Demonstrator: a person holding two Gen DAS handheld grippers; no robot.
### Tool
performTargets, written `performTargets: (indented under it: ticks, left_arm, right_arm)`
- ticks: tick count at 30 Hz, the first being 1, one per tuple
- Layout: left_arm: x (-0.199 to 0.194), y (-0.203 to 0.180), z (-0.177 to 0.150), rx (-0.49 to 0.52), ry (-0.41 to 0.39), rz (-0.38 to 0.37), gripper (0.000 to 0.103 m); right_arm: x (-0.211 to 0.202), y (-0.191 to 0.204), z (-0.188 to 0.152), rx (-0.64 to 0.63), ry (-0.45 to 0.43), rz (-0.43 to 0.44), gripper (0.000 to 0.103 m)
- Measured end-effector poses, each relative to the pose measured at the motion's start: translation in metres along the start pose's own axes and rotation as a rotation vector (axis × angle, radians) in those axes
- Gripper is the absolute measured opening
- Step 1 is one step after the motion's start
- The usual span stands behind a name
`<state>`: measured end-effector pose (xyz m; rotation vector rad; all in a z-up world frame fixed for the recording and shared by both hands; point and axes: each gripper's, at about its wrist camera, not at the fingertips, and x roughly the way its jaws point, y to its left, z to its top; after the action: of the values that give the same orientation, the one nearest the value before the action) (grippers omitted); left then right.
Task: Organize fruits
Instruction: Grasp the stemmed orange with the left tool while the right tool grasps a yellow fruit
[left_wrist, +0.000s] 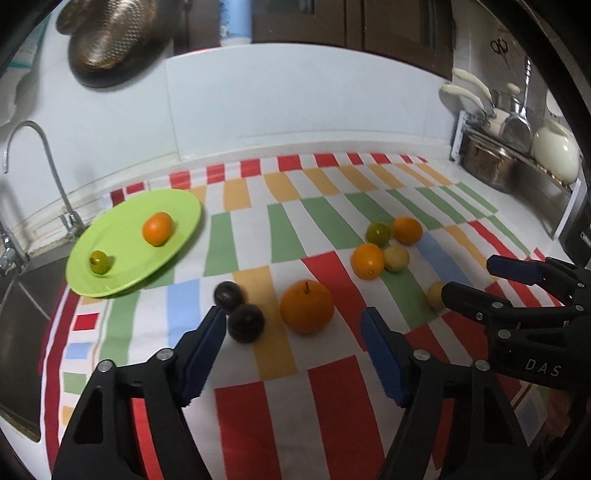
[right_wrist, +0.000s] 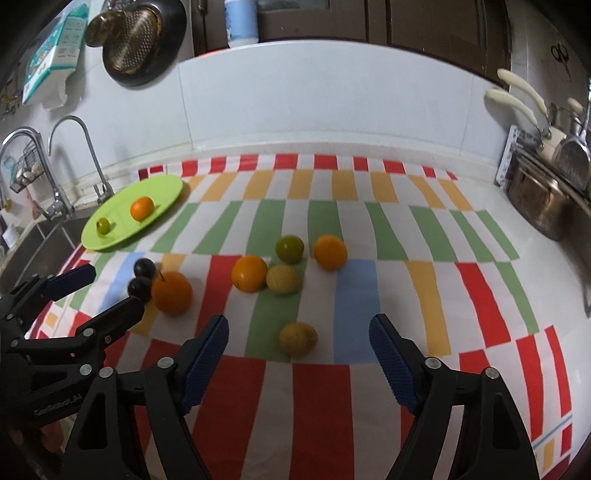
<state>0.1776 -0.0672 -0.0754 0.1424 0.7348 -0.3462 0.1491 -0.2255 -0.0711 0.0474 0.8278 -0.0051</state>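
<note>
Both tongs are held released above the bench (right_wrist: 517, 236), which is covered by a striped cloth (right_wrist: 321, 398). The left tongs (left_wrist: 293, 325) are spread wide, with two dark plums (left_wrist: 245, 323) just beside the left pad and a large orange (left_wrist: 306, 306) between the tips. The right tongs (right_wrist: 299, 334) are spread around a yellowish fruit (right_wrist: 297, 339) lying on the cloth. A cluster of two oranges (right_wrist: 249, 273), a green fruit (right_wrist: 290, 249) and a pale fruit (right_wrist: 282, 279) is seen further back. On a green plate (left_wrist: 122, 229) near the tap (left_wrist: 44, 162) an orange and a small green fruit are set apart. "DAS" is read on the right tool's body in the left view; the lettering on the left tool is blurred, possibly "GenRobot.AI".
</note>
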Motion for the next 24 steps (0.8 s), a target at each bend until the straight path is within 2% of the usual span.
performTargets:
  ticks: [7, 24]
  left_arm:
    - [0.021, -0.005, 0.000, 0.032, 0.036, -0.030, 0.059]
    - [0.048, -0.004, 0.007, 0.063, 0.080, -0.060, 0.047]
  right_arm:
    - [0.017, -0.002, -0.008, 0.014, 0.049, 0.011, 0.064]
    - [0.036, -0.001, -0.009, 0.019, 0.083, 0.009, 0.042]
